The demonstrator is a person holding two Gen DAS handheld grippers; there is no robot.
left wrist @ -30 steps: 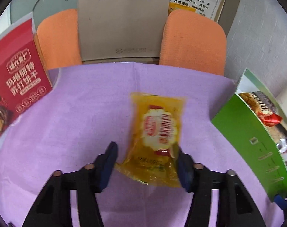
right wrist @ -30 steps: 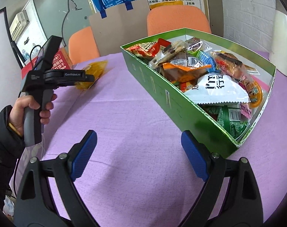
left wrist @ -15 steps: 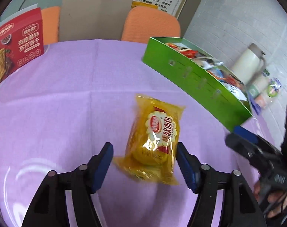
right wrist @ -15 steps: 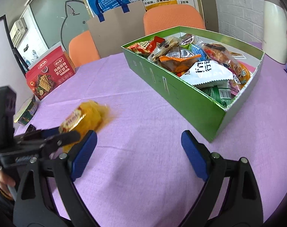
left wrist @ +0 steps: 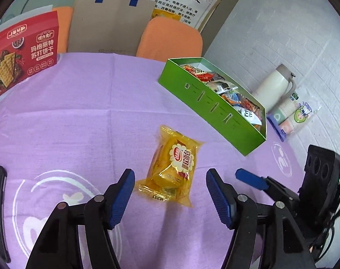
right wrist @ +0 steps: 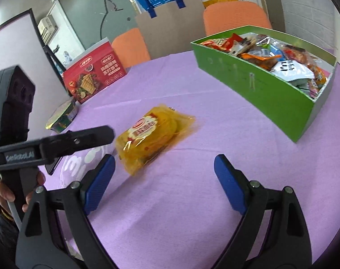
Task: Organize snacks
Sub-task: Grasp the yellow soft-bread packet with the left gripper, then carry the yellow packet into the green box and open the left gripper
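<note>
- One yellow snack packet (left wrist: pixel 174 166) lies flat on the purple surface (left wrist: pixel 80 116); one green box (left wrist: pixel 217 109) stands beyond it to my right, filled with many mixed snack packets, too jumbled to count.
- Also on the surface: one red cracker box (left wrist: pixel 20 51) standing at the far left, one foil-lidded cup (right wrist: pixel 62 117) near it, one cream flask (left wrist: pixel 274 87) and one pack of printed paper cups (left wrist: pixel 293 114) behind the green box.
- Two orange chairs (right wrist: pixel 235 18) and one brown paper bag (right wrist: pixel 172 24) stand at the far edge.
- In the left wrist view the packet's long axis runs away from me, leaning slightly right at the far end; its printed label faces up.
- My left gripper (left wrist: pixel 170 192) has its jaws spread wide, the packet's near end between the tips, touching neither.
- My right gripper (right wrist: pixel 164 179) is likewise spread and empty, the packet just ahead, to its left.
- A second ago my left jaws pinched the packet in the air near the red box; now it rests released, close to the green box.
</note>
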